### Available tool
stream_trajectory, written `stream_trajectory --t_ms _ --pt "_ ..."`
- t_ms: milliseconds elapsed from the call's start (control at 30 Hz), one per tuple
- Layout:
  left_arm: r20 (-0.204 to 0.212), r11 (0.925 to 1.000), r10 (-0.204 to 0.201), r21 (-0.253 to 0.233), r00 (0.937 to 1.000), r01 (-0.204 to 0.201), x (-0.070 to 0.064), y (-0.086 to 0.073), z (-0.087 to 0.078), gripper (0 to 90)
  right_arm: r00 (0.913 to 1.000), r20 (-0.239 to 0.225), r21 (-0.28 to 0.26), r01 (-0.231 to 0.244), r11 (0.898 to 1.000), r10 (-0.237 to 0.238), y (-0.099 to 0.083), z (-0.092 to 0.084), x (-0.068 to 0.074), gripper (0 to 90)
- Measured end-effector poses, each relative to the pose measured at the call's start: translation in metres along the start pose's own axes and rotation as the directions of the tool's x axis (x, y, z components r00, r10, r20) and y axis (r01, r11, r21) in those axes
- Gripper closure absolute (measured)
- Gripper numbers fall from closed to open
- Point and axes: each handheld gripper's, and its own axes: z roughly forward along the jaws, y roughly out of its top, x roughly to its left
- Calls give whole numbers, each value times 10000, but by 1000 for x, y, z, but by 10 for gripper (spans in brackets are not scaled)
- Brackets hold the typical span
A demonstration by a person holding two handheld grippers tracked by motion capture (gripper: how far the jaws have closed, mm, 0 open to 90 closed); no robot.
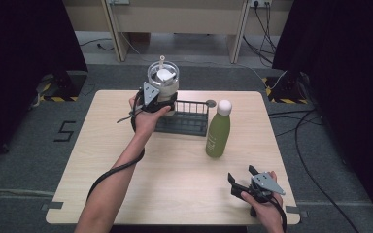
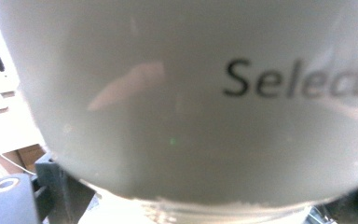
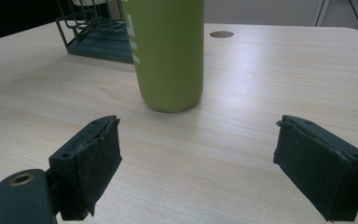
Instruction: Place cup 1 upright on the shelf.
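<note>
Left gripper point(image 1: 159, 101) is clamped on a clear tumbler point(image 1: 163, 80) with a pale lid and a straw, held at the left end of the dark wire rack point(image 1: 187, 118) at the far side of the counter point(image 1: 126, 160). In the left gripper view the tumbler wall point(image 2: 177, 102) sits right against the lens, printed lettering readable, so the grasp is low on the body, probably to keep the lid and straw clear and the cup upright. Whether the tumbler base is already resting in the rack or just above it can't be told; the hand hides it. Likely step: setting the cup into the rack's left slot, or lifting it out.

Right gripper point(image 1: 246, 182) rests near the counter's front right edge, fingers point(image 3: 91, 163) released and spread, nothing between them. It points toward the green bottle point(image 3: 168, 51), which stands upright just right of the rack, apart from it, with a white cap. The bottle is well apart from the right gripper, so that hand reads as parked and out of the left arm's way, lined up for the bottle as a likely next pick. A small round dark disc point(image 3: 221, 34) is set in the counter behind the bottle.
</note>
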Motion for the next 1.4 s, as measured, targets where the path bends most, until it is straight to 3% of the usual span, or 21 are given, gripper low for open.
stream_trajectory --t_ms 300,733,1000,1400 --pt "-349 9996 -141 221 9993 149 0 -11 0 96 10000 -17 14 17 10000 -17 0 0 0 141" --pt "-421 9996 -175 236 9990 185 -5 -13 2 95 10000 -29 5 5 10000 -5 0 0 0 142" --pt "-685 9984 -128 539 9976 165 -8 -26 2 95 10000 -68 17 4 10000 -4 0 0 0 141" --pt "-1084 9978 -13 663 9941 86 -18 -24 -3 95 10000 -78 35 36 10000 -36 0 0 0 142"
